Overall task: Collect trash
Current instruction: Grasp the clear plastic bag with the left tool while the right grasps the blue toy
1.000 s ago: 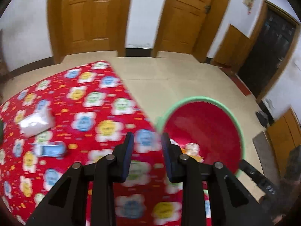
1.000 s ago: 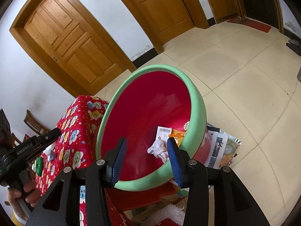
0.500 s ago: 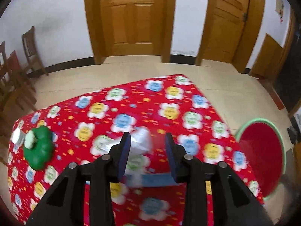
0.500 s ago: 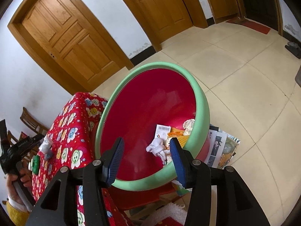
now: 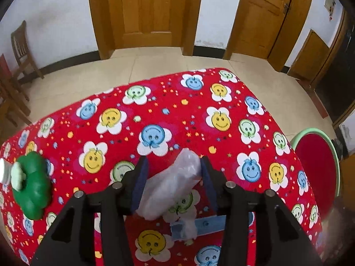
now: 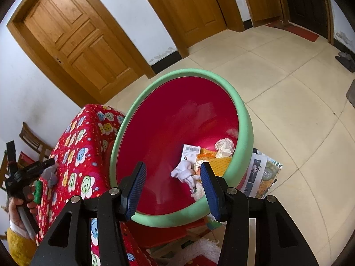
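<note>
A crumpled clear plastic bag (image 5: 173, 186) lies on the red flower-print tablecloth (image 5: 177, 110). My left gripper (image 5: 173, 166) straddles it with its jaws opening; the bag sits between the pads without being squeezed. Just behind the bag lies a blue wrapper (image 5: 206, 223). My right gripper (image 6: 173, 173) hangs open over the red basin with a green rim (image 6: 177, 75), nothing between its fingers. In the basin lie a barcode card (image 6: 190, 153), a white tissue ball (image 6: 225, 146), a white rag (image 6: 184, 173) and an orange wrapper (image 6: 219, 164). The basin (image 5: 310, 130) stands off the table's right edge.
A green lumpy object (image 5: 33, 184) and a white cap (image 5: 3, 170) sit at the table's left end. Printed papers (image 6: 261, 175) lie on the tiled floor beside the basin. Wooden chairs (image 5: 20, 51) stand by the wall. A hand (image 6: 20, 204) holds the left gripper.
My left gripper swung away from the basin across the table to the plastic bag, and its jaws widened around it. The right gripper stayed over the basin, jaws slightly wider.
</note>
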`<state>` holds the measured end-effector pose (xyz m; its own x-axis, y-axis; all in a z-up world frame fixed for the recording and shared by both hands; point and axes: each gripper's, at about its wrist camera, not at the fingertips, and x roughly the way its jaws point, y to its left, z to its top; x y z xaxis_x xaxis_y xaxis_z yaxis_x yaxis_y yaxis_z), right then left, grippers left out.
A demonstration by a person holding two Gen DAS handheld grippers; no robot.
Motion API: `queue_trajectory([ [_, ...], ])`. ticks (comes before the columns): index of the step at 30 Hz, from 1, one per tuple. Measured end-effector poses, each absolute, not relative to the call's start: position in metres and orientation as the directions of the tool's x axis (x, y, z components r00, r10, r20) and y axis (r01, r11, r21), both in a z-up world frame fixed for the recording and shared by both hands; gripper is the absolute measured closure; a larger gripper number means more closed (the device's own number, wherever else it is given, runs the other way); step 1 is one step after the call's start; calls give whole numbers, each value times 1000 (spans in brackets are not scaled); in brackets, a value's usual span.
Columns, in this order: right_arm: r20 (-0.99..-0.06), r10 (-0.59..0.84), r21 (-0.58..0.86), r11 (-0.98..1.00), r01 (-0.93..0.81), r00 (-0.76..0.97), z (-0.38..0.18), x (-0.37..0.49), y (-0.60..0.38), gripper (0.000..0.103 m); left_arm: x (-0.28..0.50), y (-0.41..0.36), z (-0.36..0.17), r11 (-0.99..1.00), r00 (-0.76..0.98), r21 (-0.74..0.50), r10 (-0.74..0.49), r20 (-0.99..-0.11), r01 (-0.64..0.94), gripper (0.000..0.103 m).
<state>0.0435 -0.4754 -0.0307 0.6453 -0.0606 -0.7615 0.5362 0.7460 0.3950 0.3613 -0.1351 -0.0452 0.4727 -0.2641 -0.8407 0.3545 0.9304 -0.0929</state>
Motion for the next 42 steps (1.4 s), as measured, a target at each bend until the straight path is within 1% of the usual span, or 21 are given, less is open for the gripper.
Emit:
queue_trajectory([
  [6,-765,-52,393,752,529,642,-30,46,-472,51,357,-130,-55,938,434,-118,-260,-863,326,55],
  [8,-764,-51,391,757,523,644,-29,46,-470,51,352,-128,-54,936,448,-117,-265,-854,332,55],
  [10,-762,-51,387,762,518,645,-27,47,-468,51,347,-125,-56,936,457,-110,-262,-850,333,60],
  [14,-759,-46,383,775,502,649,-22,51,-461,51,335,-116,-53,942,486,-107,-259,-834,318,64],
  [16,-755,-43,376,790,485,654,-17,54,-454,51,330,-107,-50,946,499,-118,-262,-826,301,74],
  [24,-738,21,375,844,383,675,-1,76,-417,51,307,-51,-36,972,550,-165,-230,-803,166,75],
  [30,-733,78,361,887,288,676,8,105,-377,51,294,-15,-42,980,580,-189,-186,-793,56,75],
  [35,-733,90,326,917,232,674,11,131,-338,51,288,-9,-48,981,609,-192,-166,-776,22,75],
  [42,-740,146,323,933,157,657,1,169,-286,51,284,-3,-49,980,625,-196,-172,-761,31,75],
])
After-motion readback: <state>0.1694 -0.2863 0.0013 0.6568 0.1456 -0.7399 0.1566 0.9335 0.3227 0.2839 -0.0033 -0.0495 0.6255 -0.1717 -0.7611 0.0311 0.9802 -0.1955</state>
